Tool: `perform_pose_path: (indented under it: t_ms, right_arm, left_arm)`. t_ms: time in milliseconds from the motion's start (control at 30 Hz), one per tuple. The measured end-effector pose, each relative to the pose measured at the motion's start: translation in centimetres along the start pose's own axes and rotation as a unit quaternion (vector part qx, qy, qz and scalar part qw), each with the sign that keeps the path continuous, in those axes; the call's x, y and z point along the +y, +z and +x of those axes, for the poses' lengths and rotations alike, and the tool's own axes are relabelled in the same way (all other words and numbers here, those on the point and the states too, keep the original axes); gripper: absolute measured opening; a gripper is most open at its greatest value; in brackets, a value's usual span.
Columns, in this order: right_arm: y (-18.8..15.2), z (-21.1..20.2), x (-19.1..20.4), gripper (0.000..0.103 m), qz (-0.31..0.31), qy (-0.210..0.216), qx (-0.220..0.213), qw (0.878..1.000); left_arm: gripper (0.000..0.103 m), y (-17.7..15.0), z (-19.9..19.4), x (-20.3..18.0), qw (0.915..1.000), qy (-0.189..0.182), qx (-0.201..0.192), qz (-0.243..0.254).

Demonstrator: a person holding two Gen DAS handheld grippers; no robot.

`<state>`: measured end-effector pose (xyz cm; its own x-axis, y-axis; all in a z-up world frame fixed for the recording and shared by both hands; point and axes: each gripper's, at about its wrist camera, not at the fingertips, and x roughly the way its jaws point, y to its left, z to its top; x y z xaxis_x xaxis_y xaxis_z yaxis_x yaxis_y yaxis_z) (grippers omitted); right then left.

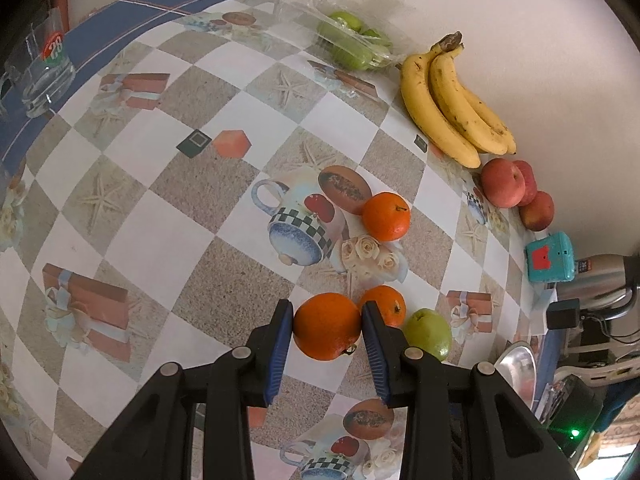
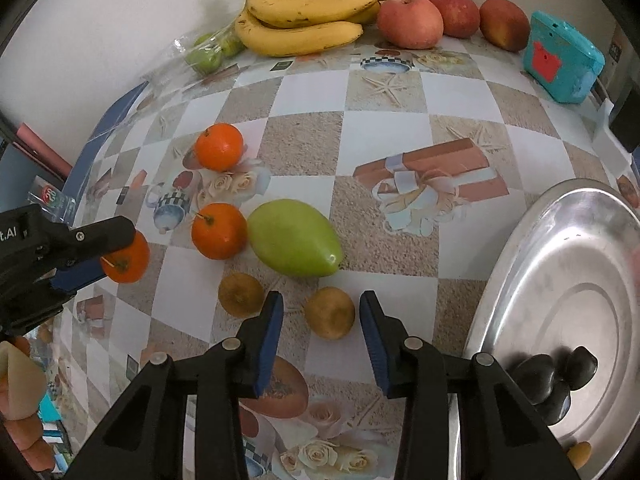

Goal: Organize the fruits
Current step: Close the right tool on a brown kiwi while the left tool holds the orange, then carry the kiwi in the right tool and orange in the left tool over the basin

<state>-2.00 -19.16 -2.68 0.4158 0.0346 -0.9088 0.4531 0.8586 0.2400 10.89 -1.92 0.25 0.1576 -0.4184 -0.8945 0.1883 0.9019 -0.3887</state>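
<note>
**Two grippers over loose fruit on a patterned tablecloth**

Left gripper (image 1: 327, 320): jaws closed on an orange (image 1: 327, 326), both blue pads pressing its sides; the right wrist view shows the same fruit held clear of the cloth. Right gripper (image 2: 321, 314): jaws partly open around a brown kiwi (image 2: 330, 313), a gap visible on each side, pads not touching it. A second kiwi (image 2: 241, 294) lies just left of the left finger. Beyond these sit a green mango (image 2: 295, 238) and, touching it, a second orange (image 2: 219, 231); a third orange (image 2: 219, 147) lies farther back. A steel tray (image 2: 560, 264) holding dark rounded items stands at the right. Along the wall: bagged green fruit (image 2: 210, 53), bananas (image 2: 308, 12), three red apples (image 2: 410, 21), and a teal box (image 2: 562, 62). A glass (image 1: 46, 68) stands far left.
</note>
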Motion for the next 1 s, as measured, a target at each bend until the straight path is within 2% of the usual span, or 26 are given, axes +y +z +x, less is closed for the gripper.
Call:
perform_pose_path:
  t_ms: [67, 233, 500, 1000]
  right_arm:
    - [0.0, 0.0, -0.1, 0.031, 0.0, -0.004, -0.001, 1.0]
    - [0.0, 0.0, -0.3, 0.026, 0.006, -0.002, -0.002, 1.0]
    - [0.0, -0.5, -0.6, 0.026, 0.014, 0.009, -0.01, 1.0]
    - [1.0, -5.6, -0.8, 0.026, 0.025, 0.022, -0.064, 0.997]
  left_arm:
    - [0.038, 0.0, 0.0, 0.0, 1.0, -0.001, 0.001, -0.001]
    - [0.038, 0.0, 0.2, -0.1, 1.0, 0.0, 0.004, 0.002]
    - [0.038, -0.1, 0.3, -0.4, 1.0, 0.004, 0.004, 0.004]
    - [0.038, -0.4, -0.9, -1.7, 0.9997, -0.007, -0.009, 0.023]
